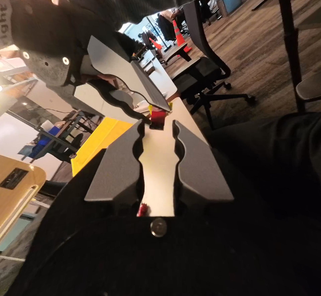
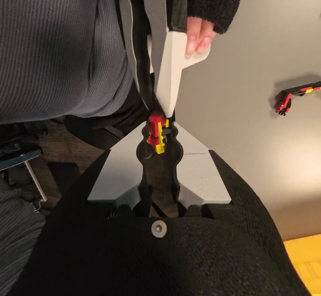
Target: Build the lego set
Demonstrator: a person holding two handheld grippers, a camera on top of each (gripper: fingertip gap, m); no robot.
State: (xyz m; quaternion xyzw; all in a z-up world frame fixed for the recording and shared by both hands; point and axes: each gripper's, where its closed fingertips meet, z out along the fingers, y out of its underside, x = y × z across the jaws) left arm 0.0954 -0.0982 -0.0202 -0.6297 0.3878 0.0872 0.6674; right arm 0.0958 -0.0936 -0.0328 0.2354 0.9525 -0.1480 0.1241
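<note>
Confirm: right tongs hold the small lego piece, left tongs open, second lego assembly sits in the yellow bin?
No: the second lego assembly lies on the table, not in the yellow bin, as the right wrist view shows. The right tongs hold the small lego piece; the left tongs are open.

Lego piece [image 2: 157,133] between the two grippers: red with yellow bits and some black; second assembly [image 2: 295,99] on the pale grey bench [image 2: 243,148] is black, red, small yellow patch. Left gripper [image 1: 158,125] and right gripper [image 2: 159,127]: grey fingers, black bodies. Bin [image 1: 97,141] yellow, cones [image 1: 179,34] orange with pale bands, shirt [image 2: 52,44] grey ribbed stripes, wrist cuff [image 2: 213,0] black.
</note>
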